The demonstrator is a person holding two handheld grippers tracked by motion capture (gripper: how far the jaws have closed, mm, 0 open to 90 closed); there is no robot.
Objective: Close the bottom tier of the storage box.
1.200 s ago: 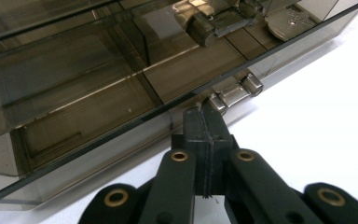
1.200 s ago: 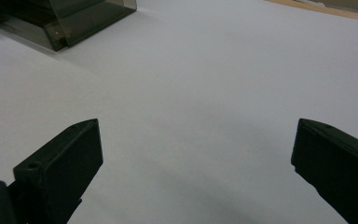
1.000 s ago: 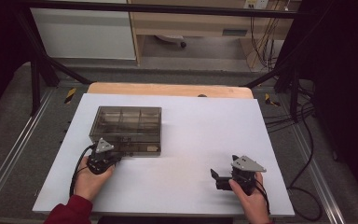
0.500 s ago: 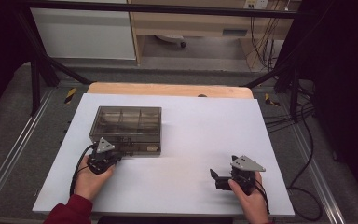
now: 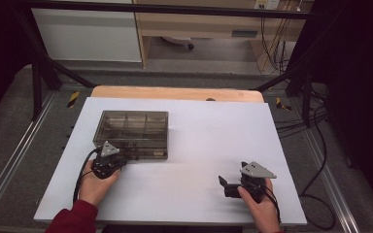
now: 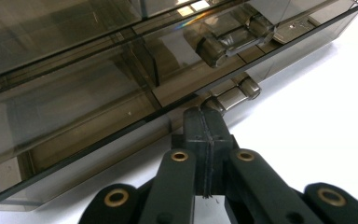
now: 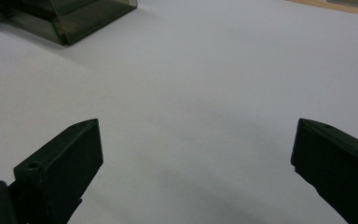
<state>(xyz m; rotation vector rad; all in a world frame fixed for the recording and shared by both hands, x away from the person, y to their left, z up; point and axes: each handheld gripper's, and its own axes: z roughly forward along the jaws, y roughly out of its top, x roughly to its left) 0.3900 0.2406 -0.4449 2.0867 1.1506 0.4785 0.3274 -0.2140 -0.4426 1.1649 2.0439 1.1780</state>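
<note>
Nothing has shifted since a second ago: both hands sit where they were, and the smoky clear plastic box (image 5: 132,134) lies in the same spot on the left half of the white table (image 5: 199,131). From where I stand, the left gripper (image 5: 118,161) is pushed up against the near long side of that box, toward its left end, with the person's left hand (image 5: 96,184) behind it and a dark red sleeve (image 5: 75,219) coming in from the bottom edge. In the left gripper view its two black jaws are pressed flat together with no gap between them, and their joined tip rests right at the small clear latch (image 6: 230,95) on the box's front edge; whether the tip truly presses on it or just meets it I cannot tell. The box lid is down, and through it I can make out dividers splitting the inside into compartments. Over on the other side, the right gripper (image 5: 227,185) rests low on the bare table near the front edge, well apart from the box, held by the right hand (image 5: 261,208). In the right gripper view its jaws stand wide apart with only white tabletop between them, and a corner of the box shows far off at the upper left.
</note>
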